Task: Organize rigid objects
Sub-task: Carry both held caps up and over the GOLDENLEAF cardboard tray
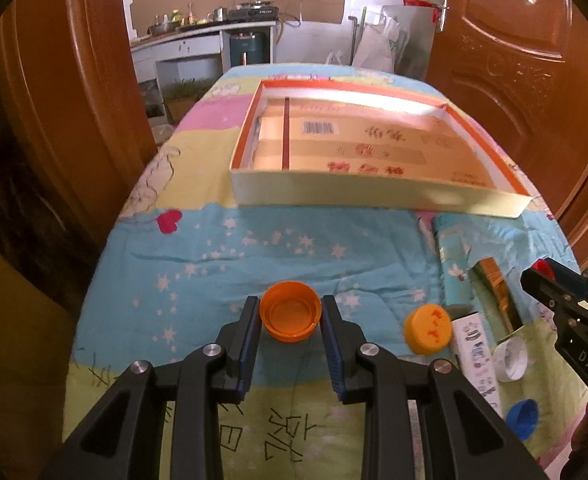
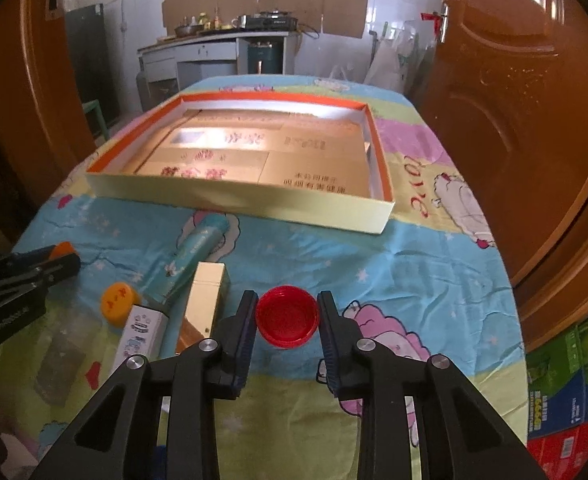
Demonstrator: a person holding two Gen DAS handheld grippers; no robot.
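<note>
My left gripper (image 1: pixel 290 312) is shut on an orange bottle cap (image 1: pixel 290 318), open side up, just above the cloth. My right gripper (image 2: pixel 287 312) is shut on a red bottle cap (image 2: pixel 287 322), open side up. The right gripper also shows at the right edge of the left wrist view (image 1: pixel 550 276); the left gripper shows at the left of the right wrist view (image 2: pixel 60 260). A shallow cardboard box (image 1: pixel 374 194) with an orange rim lies ahead, and it also shows in the right wrist view (image 2: pixel 254 202).
On the cloth lie a second orange cap (image 1: pixel 428 330), a white cap (image 1: pixel 510 358), a blue cap (image 1: pixel 522 418), a teal tube (image 1: pixel 452 256), a gold box (image 2: pixel 206 300) and a white carton (image 2: pixel 140 334). Brown doors flank the table.
</note>
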